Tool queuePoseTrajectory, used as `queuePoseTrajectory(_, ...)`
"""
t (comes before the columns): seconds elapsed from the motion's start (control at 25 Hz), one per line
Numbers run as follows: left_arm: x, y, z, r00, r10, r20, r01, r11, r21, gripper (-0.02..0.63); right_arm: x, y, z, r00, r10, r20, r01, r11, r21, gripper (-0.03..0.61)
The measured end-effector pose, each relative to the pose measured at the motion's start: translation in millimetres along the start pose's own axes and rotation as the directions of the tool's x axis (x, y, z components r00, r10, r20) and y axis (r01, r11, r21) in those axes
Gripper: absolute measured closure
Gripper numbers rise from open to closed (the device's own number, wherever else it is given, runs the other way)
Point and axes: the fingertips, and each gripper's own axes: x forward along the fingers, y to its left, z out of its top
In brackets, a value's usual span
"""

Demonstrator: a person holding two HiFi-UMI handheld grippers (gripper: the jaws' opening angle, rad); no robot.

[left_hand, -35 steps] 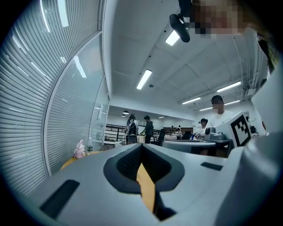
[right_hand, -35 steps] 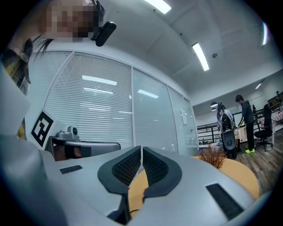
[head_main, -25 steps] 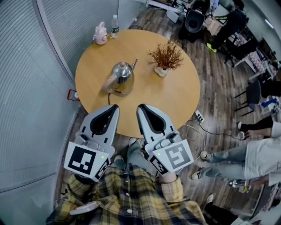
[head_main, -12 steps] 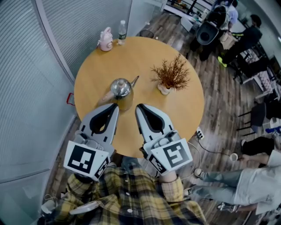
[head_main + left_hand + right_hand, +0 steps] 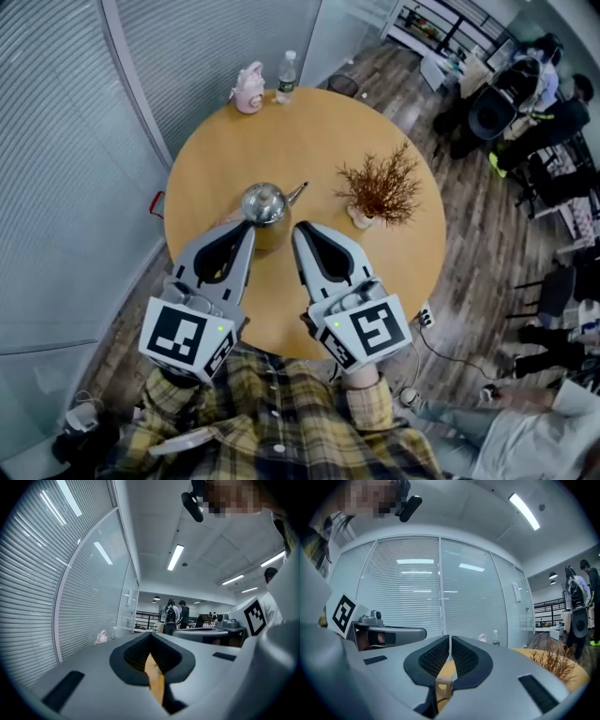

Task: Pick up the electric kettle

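The electric kettle (image 5: 265, 205) is shiny metal with a thin spout pointing right. It stands on the round wooden table (image 5: 309, 131), left of centre. My left gripper (image 5: 246, 228) is shut and empty, its tip just short of the kettle's near left side. To the kettle's near right, my right gripper (image 5: 302, 231) is also shut and holds nothing. Both point level across the table. In the left gripper view the left gripper (image 5: 151, 634) hides the kettle behind its closed jaws. The right gripper (image 5: 450, 638) shows only a strip of tabletop through its jaws in the right gripper view.
A dried plant in a small white vase (image 5: 380, 190) stands right of the kettle. A pink bottle (image 5: 248, 90) and a water bottle (image 5: 287, 67) sit at the table's far edge. Glass walls with blinds (image 5: 66, 169) curve along the left. People and chairs (image 5: 525, 103) are at the right.
Both grippers have moved forward over the table's near edge, side by side. The kettle now sits just ahead of their tips. Both stay shut.
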Motion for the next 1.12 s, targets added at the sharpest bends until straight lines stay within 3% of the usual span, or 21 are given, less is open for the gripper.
queuePoseTrajectory(0.8,4,43,-30,0.996,0.064,-0.056,-0.065,0.998,-0.012,0.612,30,-4,-17,1.0,-0.002,-0.021,0.002,1.0,0.029,0.54)
queuePoseTrajectory(0.92,3,50,-43,0.994,0.076,-0.076,-0.077,0.997,-0.019,0.603,30,-7,-24,1.0,-0.008,-0.026,0.009,0.999,0.043,0.54)
queuePoseTrajectory(1.12,5,60,-67,0.99,0.094,-0.106,-0.098,0.995,-0.027,0.535,32,-10,-34,0.999,-0.012,-0.034,0.014,0.998,0.06,0.54)
